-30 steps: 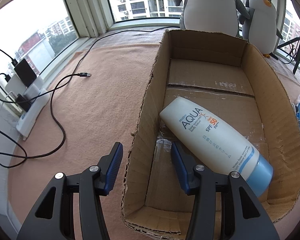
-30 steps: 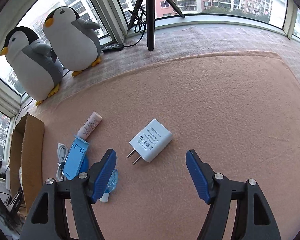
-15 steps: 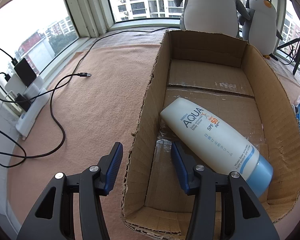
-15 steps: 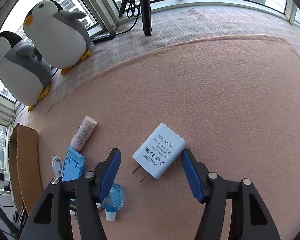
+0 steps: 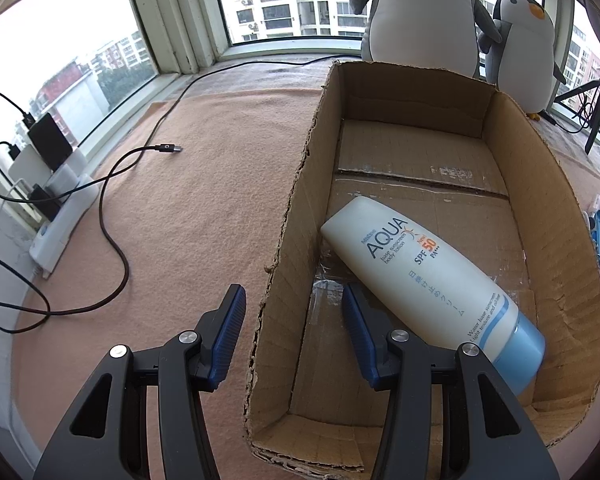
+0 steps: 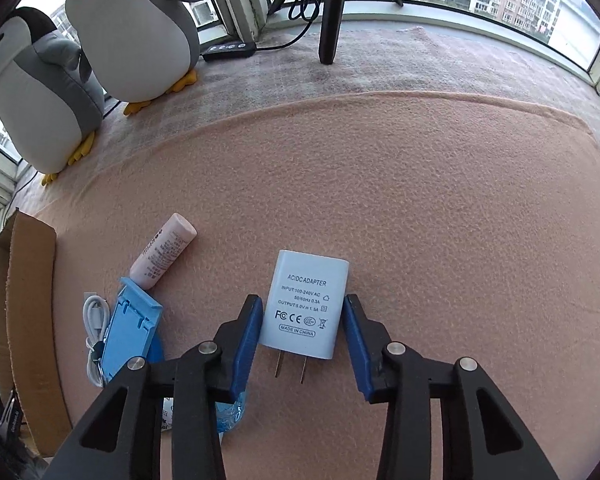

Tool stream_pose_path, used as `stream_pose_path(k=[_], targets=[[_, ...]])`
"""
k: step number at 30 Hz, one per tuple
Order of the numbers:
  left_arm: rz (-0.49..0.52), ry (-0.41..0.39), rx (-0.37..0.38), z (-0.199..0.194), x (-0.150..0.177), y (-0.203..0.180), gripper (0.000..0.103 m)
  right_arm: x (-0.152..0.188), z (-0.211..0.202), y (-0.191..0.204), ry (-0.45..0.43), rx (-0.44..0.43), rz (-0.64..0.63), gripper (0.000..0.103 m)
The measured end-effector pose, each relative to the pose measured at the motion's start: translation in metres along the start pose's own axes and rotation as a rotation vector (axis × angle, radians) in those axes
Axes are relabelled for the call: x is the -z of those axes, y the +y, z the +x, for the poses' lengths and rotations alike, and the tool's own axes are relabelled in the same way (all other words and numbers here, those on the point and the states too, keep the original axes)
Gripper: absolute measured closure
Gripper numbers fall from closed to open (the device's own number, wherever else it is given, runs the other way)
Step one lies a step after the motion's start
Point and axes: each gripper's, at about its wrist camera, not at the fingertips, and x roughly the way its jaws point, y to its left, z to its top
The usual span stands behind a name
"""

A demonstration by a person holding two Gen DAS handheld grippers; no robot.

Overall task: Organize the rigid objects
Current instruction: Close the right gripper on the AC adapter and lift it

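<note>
Down toward the blanket the right gripper (image 6: 302, 326) has come since a second ago, and its jaws have just been closing around the white AC/DC adapter (image 6: 306, 304), which now sits squarely between the blue pads (image 6: 247, 340). Both pads stand right against the adapter's sides; I cannot tell whether they are pressing it yet. The adapter lies flat on the pink blanket (image 6: 420, 200), label up, its two prongs pointing back toward the gripper.

Left of it lie a small pink tube (image 6: 164, 256), a blue plastic piece (image 6: 130, 332) and a coiled white cable (image 6: 94, 320), close together. Beyond them is the edge of the cardboard box (image 6: 24, 300). Two plush penguins (image 6: 140, 28) stand by the window, near a black tripod leg (image 6: 330, 12).

On the other side, the left gripper (image 5: 294, 332) has not shifted. It straddles the near left wall of the cardboard box (image 5: 296, 240), one pad outside, the other inside. The wall stands in the gap without clearly touching either pad, so the jaws grip nothing I can see. Inside the box lies a white sunscreen bottle (image 5: 428, 280) with a blue cap, slanted across the floor, just beside the inner pad. A black cable (image 5: 116, 216) snakes over the blanket to a power strip (image 5: 60, 216) by the window.
</note>
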Motion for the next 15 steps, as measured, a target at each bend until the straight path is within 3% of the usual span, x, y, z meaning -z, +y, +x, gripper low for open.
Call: stream_pose_path(k=[15], targets=[[-0.010, 0.000, 0.007, 0.001, 0.000, 0.001, 0.055, 0.012, -0.026, 0.005, -0.075, 0.014, -0.070, 0.071]])
